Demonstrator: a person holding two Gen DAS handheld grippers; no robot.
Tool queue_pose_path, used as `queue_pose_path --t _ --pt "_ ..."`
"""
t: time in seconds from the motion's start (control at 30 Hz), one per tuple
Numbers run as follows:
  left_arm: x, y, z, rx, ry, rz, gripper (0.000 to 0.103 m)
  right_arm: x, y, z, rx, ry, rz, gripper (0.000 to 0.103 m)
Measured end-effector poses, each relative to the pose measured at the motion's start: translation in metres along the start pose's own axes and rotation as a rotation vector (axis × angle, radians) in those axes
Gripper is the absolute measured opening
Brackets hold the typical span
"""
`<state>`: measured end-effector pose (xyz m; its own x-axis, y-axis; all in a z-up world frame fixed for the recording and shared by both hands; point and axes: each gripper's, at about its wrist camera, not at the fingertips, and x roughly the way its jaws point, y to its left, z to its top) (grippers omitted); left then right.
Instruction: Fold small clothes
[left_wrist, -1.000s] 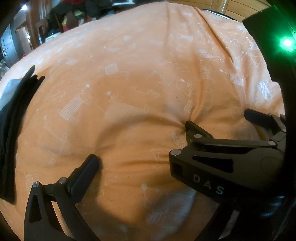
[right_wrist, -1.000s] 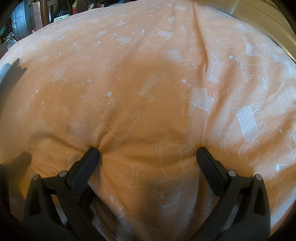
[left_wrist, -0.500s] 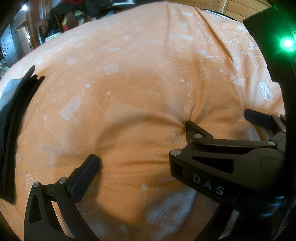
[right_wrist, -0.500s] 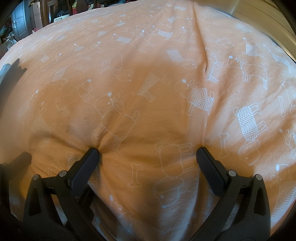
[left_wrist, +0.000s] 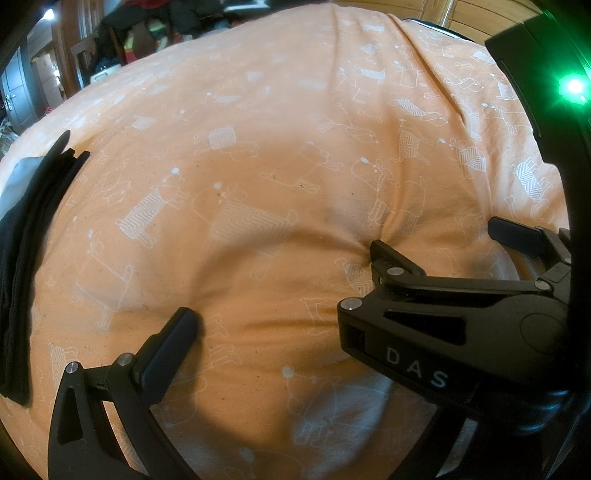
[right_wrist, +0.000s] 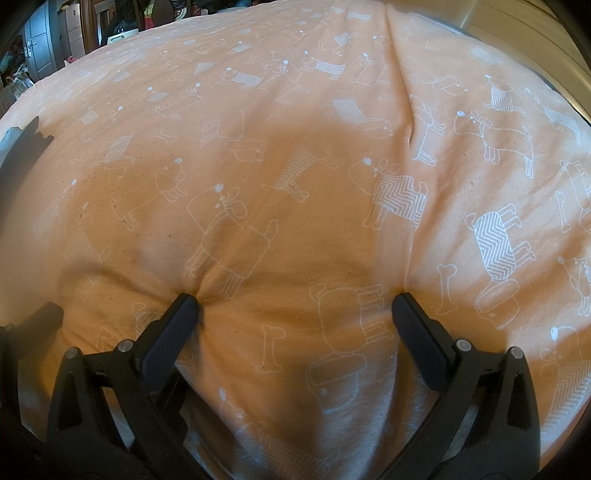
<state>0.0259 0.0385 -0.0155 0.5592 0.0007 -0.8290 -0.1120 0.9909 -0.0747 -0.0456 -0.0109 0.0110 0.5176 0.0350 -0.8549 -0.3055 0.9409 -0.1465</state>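
Dark folded clothes (left_wrist: 22, 258) lie in a stack at the far left of an orange bedsheet (left_wrist: 277, 147) printed with white dogs, and a grey piece (left_wrist: 18, 181) lies beside them. My left gripper (left_wrist: 291, 321) is open and empty, its left finger (left_wrist: 177, 332) resting on the sheet; the other finger is hidden behind my right gripper (left_wrist: 443, 240). In the right wrist view my right gripper (right_wrist: 295, 306) is open, both fingertips pressing dimples into the bare sheet (right_wrist: 295, 184). The clothes (right_wrist: 18, 147) show only at the left edge.
The sheet covers a soft, puffy bed with a crease (right_wrist: 402, 92) running down at the right. Furniture and clutter (left_wrist: 147, 33) stand beyond the far edge. A wooden wall (left_wrist: 480, 14) lies at the back right.
Neither gripper has moved. The shadow on the sheet has lightened and shifted a little, so the dog print shows more clearly.
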Motion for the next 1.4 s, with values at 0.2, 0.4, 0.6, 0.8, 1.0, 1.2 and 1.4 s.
queue_pose_path --t 0.2,0.4,0.6,0.8,1.0,1.2,1.4 --pt "0.0 0.0001 0.0 0.0 0.0 0.0 0.103 0.0004 -0.0003 -0.0001 0.0 0.0 0.0 0.103" --pt "0.0 -0.0001 -0.0002 0.0 0.0 0.0 0.103 0.0004 -0.0004 -0.0004 0.0 0.0 0.0 0.103" --pt "-0.0001 0.0002 -0.0002 0.0 0.0 -0.001 0.103 0.0006 -0.0006 -0.0006 0.0 0.0 0.0 0.103" --pt "-0.0003 0.0006 -0.0002 0.0 0.0 -0.001 0.103 0.0008 -0.0008 -0.0007 0.0 0.0 0.0 0.103" --pt "-0.0003 0.0003 -0.0001 0.0 0.0 -0.001 0.103 0.0012 -0.0012 -0.0004 0.0 0.0 0.0 0.103" --pt "-0.0002 0.0002 0.0 0.0 0.0 -0.001 0.103 0.0012 -0.0012 -0.0006 0.0 0.0 0.001 0.103" --pt "0.0001 0.0 0.0001 0.0 0.0 -0.001 0.103 0.0017 -0.0016 -0.0003 0.0 0.0 0.001 0.103"
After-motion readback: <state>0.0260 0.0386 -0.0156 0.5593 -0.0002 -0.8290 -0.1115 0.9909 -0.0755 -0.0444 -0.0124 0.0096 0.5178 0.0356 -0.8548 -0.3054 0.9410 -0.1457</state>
